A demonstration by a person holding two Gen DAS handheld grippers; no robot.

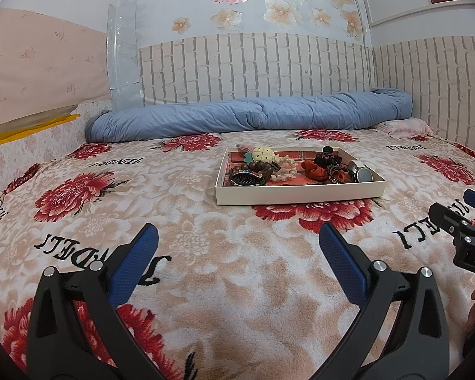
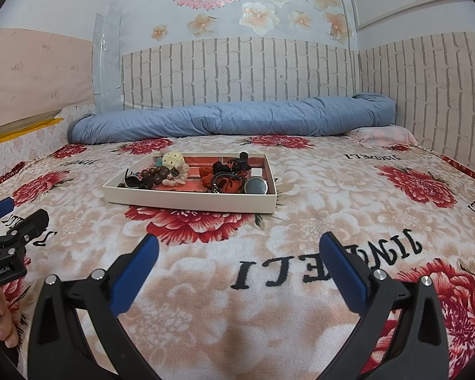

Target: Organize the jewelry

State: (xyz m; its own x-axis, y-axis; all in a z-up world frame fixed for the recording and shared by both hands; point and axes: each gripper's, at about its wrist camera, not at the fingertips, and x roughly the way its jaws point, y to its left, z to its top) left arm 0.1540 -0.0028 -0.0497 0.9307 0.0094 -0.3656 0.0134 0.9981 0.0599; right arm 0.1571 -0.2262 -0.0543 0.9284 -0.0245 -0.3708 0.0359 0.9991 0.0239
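Observation:
A shallow white tray [image 1: 297, 193] [image 2: 186, 203] sits on the flowered bed blanket ahead of both grippers. It holds a black hair claw [image 1: 248, 179], a brown bead bracelet [image 1: 256, 167] [image 2: 156, 172], a cream scrunchie [image 1: 285, 164], a cream ball [image 1: 262, 154] [image 2: 173, 159], red scrunchies [image 1: 315, 168] [image 2: 228, 183], dark hair ties [image 1: 327, 158] and a round silver compact [image 1: 363, 175] [image 2: 256, 186]. My left gripper [image 1: 237, 236] is open and empty above the blanket, short of the tray. My right gripper [image 2: 239, 245] is open and empty, also short of the tray.
A rolled blue quilt [image 1: 253, 117] [image 2: 237, 118] lies along the brick-pattern wall behind the tray. A pink pillow [image 1: 408, 126] sits at the far right corner. The other gripper shows at each view's edge: the right one [image 1: 459, 218], the left one [image 2: 12, 231].

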